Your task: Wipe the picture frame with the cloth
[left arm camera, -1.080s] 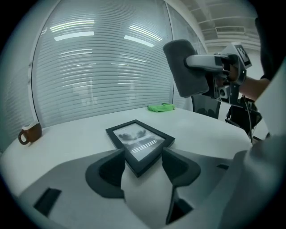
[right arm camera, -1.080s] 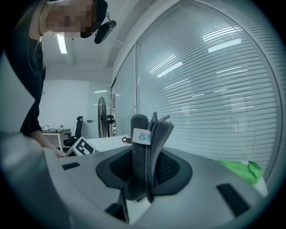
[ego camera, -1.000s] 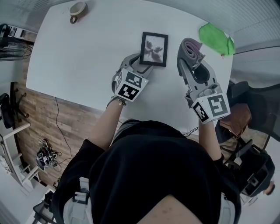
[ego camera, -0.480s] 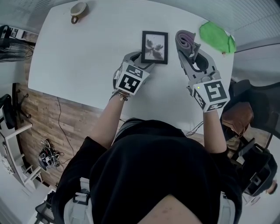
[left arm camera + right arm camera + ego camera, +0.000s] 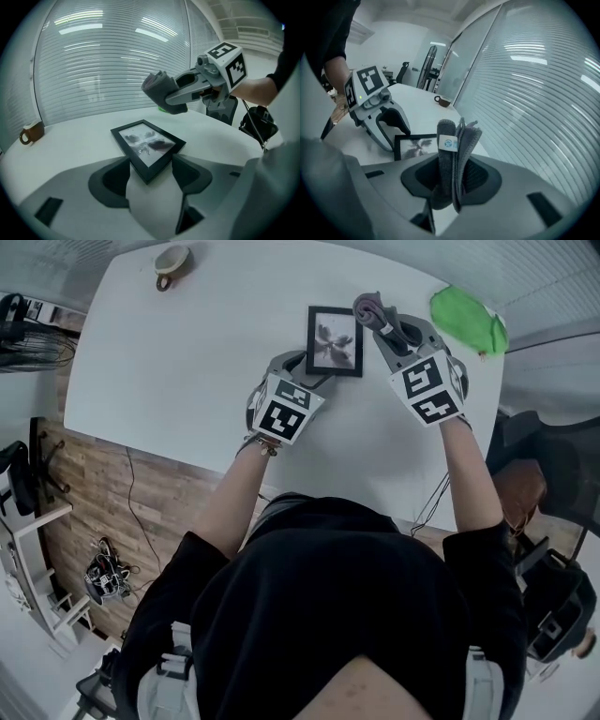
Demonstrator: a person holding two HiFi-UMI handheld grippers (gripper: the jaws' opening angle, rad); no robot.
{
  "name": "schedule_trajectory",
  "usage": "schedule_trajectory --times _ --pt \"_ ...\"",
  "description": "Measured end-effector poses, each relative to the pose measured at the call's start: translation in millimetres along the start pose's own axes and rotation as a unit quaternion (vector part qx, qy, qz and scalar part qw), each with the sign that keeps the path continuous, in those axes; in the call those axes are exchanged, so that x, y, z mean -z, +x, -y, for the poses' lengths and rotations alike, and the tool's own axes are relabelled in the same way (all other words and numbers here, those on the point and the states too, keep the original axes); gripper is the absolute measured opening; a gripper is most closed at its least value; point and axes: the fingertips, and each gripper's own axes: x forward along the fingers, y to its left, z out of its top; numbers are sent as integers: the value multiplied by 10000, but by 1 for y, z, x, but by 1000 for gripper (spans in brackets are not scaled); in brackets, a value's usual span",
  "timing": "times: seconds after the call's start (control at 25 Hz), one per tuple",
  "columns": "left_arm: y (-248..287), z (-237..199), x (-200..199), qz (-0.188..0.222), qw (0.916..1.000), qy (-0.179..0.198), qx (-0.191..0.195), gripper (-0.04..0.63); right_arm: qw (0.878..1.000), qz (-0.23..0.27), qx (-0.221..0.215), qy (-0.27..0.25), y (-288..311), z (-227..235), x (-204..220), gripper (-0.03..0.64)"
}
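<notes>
The left gripper has just been opening; its jaws stand wide around the picture frame corner. The right gripper pinches the folded cloth.

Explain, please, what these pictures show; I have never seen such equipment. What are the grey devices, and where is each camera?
A person holds a two-jaw gripper in each hand. One picture looks down from the person's head; the others come from cameras on the grippers. On the white table are a picture frame, a mug and something green. The right gripper pinches a folded grey cloth. The jaws of the left gripper have just been opening and stand around the frame's corner.
</notes>
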Motion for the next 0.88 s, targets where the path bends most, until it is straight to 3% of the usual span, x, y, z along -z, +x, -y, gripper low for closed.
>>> schedule_trajectory --times 0.36,0.56,0.88 --pt "1 1 1 -16 10000 65 -48 291 9896 -788 -36 -1206 56 3 22 115" --pt "0 2 0 -4 9999 119 -76 291 9743 -1078 -80 -1976 73 -1 24 115" --pt "2 3 2 -39 9994 289 -211 291 9514 -1432 -30 -2728 91 -2 36 115"
